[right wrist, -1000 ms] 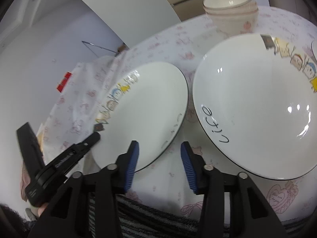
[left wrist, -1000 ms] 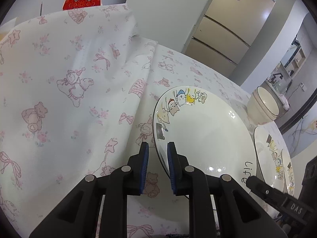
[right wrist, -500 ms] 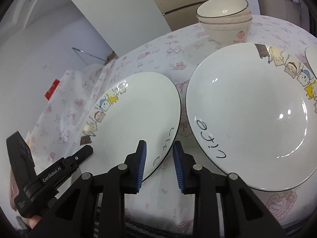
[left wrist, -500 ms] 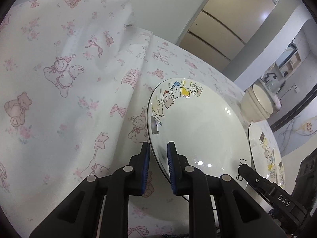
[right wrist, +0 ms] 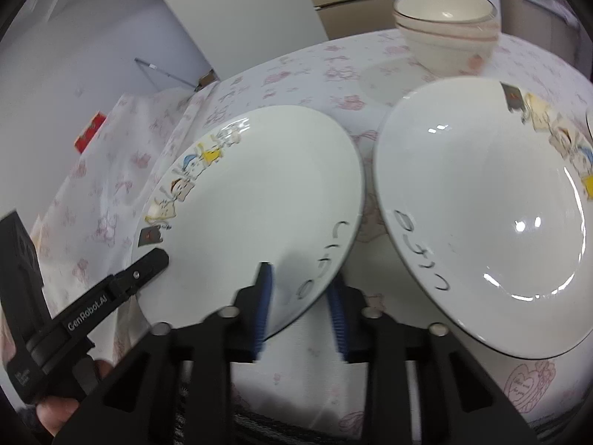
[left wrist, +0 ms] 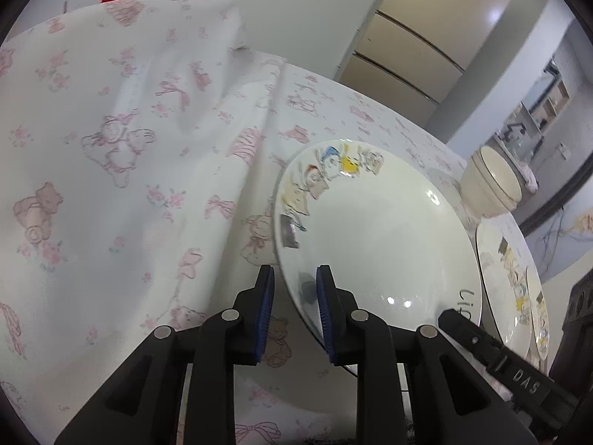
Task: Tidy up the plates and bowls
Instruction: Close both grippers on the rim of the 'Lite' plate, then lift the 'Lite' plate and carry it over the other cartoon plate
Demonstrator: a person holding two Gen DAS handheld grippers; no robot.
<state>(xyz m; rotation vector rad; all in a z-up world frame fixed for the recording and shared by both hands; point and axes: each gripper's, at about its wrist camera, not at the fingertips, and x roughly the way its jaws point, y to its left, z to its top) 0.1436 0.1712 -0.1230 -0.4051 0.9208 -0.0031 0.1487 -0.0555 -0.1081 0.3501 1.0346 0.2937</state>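
Plate [right wrist: 255, 193] (cartoon-rimmed) sits tilted near the counter's [left wrist: 111, 148] front edge, left gripper [left wrist: 294, 296] clamped on its rim, right gripper [right wrist: 300, 296] closing over the opposite rim, seemingly gripping. Next: lift level onto the neighbouring plate [right wrist: 481, 222].

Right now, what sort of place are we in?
Probably a home dining area: a table under a pink cartoon-print tablecloth, cartoon-edged plates beside stacked bowls, and what looks like a tall fridge behind.
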